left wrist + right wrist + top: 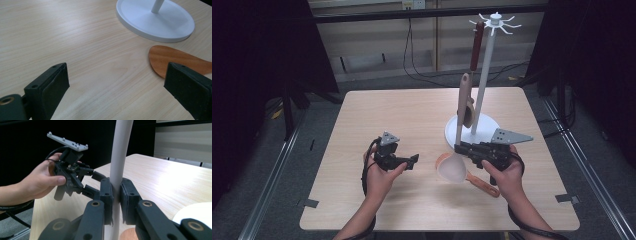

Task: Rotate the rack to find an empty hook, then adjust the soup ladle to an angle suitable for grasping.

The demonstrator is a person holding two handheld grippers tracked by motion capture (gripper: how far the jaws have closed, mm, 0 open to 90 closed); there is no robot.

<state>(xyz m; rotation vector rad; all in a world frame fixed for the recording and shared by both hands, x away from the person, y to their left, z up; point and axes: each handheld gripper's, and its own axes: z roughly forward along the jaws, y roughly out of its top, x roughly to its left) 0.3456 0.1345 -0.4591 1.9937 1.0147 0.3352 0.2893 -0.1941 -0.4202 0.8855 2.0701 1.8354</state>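
**Count: 2 grippers, 1 rack, 1 ladle, 1 spatula, 1 hung utensil**

Counts, high view:
- Table [387, 115]: one, light wood.
- Rack [482, 90]: one, a white pole on a round white base with a hook ring on top, right of table centre.
- Hung utensil [476, 47]: one, dark red handle, on the rack's hooks. Can't make out its lower end.
- Ladle [451, 169]: one, pale and translucent. Bowl is low, just above the table, and the handle runs up beside the pole.
- Spatula [484, 184]: one, orange-brown, flat on the table. Its head is tucked behind the ladle bowl.
- Right gripper [458, 148]: clamped on the ladle handle just above the bowl.
- Left gripper [414, 160]: left of the ladle and apart from it, nothing in it.

View differences:
- The left gripper view shows the left gripper [117, 75] with jaws spread wide over bare table. The spatula [172, 60] head sits partly behind one jaw, and the rack [155, 22] base lies beyond. The high view can't show that gap.
- The right gripper view shows the right gripper [116, 192] with both pads pressed on the ladle [120, 157] handle, which stands near upright. The other hand and its gripper sit farther off at left.
- The hooks and the hung utensil show in the high view.
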